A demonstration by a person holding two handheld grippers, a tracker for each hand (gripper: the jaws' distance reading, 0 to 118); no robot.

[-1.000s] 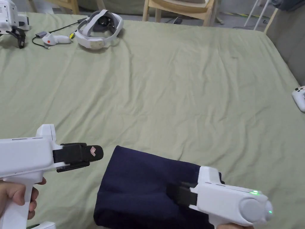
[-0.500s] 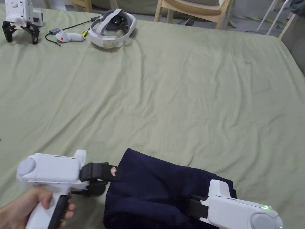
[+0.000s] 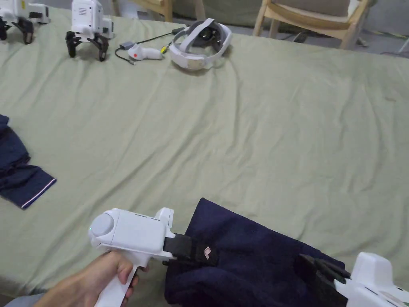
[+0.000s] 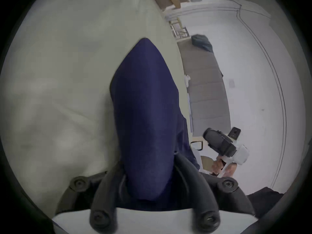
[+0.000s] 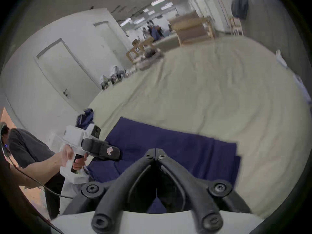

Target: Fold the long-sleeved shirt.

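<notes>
Two tongs at folded navy shirt (image 3: 247, 256), lying on green-sheeted table (image 3: 247, 132) at near edge. Left tongs (image 3: 199, 252) pinch shirt's left edge; fabric bulges between jaws in left gripper view. Right tongs (image 5: 155, 151) pressed together, tips meeting over shirt's right side; contact with cloth seemingly none, view poor. Second navy garment (image 3: 16, 168) far left.

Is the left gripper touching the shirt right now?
Touching. In the left gripper view, the shirt runs between the left gripper fingers, which press on it from both sides.
</notes>
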